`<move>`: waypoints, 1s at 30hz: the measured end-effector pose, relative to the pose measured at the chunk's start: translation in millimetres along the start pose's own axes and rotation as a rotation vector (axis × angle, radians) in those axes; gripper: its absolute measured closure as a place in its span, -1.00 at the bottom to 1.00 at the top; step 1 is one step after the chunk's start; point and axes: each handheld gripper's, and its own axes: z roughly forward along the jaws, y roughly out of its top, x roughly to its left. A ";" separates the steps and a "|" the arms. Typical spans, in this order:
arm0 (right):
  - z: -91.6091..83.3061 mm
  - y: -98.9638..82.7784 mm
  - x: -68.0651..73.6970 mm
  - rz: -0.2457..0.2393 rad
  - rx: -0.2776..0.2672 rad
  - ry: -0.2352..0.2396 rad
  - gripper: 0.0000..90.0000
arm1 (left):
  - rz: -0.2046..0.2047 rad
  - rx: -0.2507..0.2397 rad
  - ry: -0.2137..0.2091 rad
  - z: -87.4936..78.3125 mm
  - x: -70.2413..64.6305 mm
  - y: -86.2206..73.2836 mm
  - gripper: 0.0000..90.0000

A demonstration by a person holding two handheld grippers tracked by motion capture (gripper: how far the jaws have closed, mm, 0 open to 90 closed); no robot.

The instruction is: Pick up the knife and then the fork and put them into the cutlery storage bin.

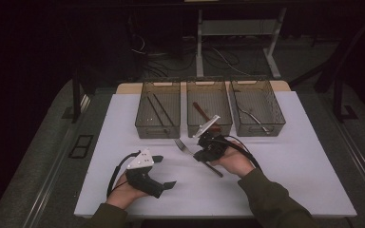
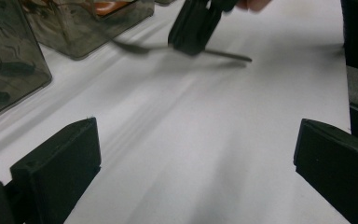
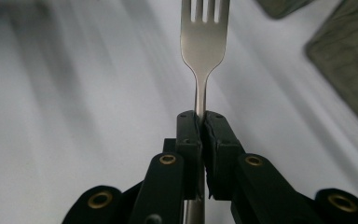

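Observation:
A steel fork (image 3: 204, 44) is pinched by its handle between the closed jaws of my right gripper (image 3: 200, 116), tines pointing away. In the high view that right gripper (image 1: 200, 154) hovers just in front of the middle bin, with the fork (image 1: 184, 146) sticking out to its left and its handle trailing back to the right. My left gripper (image 1: 164, 171) rests near the table's front left, jaws wide apart and holding nothing. The left gripper view looks across the white table (image 2: 191, 140) at the right gripper (image 2: 193, 28) and the fork (image 2: 135, 46).
Three smoky clear bins stand in a row at the back of the table: the left bin (image 1: 158, 108) with dark sticks, the middle bin (image 1: 209, 107) with a brown-handled utensil, the right bin (image 1: 257, 107) with a metal utensil. Dark floor and cables lie beyond.

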 end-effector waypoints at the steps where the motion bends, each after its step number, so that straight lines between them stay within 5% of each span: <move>1: -8.2 -5.1 -4.2 0.020 -0.035 0.002 0.89 | -0.001 0.000 0.000 0.2 0.0 0.0 -1.00; 8: -30.1 -22.4 -17.7 0.067 -0.136 -0.006 0.89 | 0.002 0.005 -0.001 1.4 -0.3 -0.1 -1.00; 30: -87.2 -58.7 -63.5 0.203 -0.330 -0.077 0.89 | -0.003 0.000 0.002 0.4 -0.4 0.0 -1.00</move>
